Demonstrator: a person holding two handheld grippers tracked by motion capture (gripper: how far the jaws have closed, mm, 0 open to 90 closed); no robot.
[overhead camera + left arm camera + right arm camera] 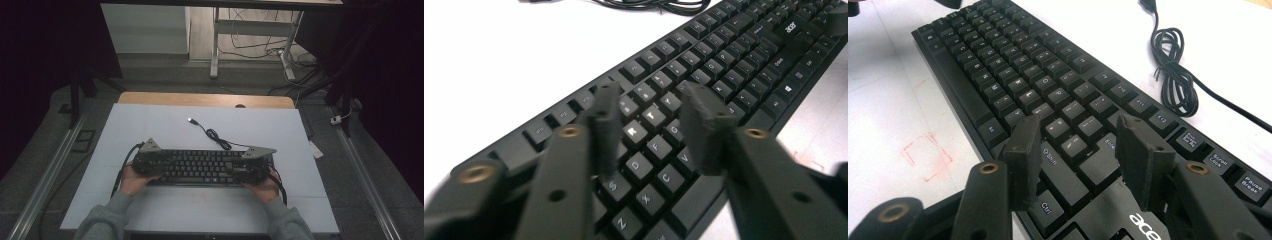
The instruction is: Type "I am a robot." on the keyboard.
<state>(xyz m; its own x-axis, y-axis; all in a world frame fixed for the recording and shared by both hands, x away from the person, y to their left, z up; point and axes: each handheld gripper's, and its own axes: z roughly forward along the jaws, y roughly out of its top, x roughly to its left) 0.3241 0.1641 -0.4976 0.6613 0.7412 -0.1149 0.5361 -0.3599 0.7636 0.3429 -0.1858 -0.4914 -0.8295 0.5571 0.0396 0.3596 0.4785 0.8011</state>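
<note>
A black keyboard (205, 167) lies across the white mat, its cable (215, 135) coiled behind it and ending in a loose USB plug (191, 120). My left gripper (145, 162) hovers over the keyboard's left end. In the left gripper view the keyboard (734, 65) runs off to the upper right, and the left gripper (651, 102) is open above the letter keys with nothing clamped. My right gripper (250, 167) sits over the right end. In the right gripper view it (1080, 130) stands open above the keyboard (1013, 75) near the Enter and Ctrl keys, with the cable (1173, 75) beyond.
The white mat (150, 130) covers a wooden table (200, 98). A faint red square mark (928, 155) is drawn on the mat in front of the keyboard. Desk legs and floor cables (260, 45) lie beyond the table. Metal rails (45, 180) run along both sides.
</note>
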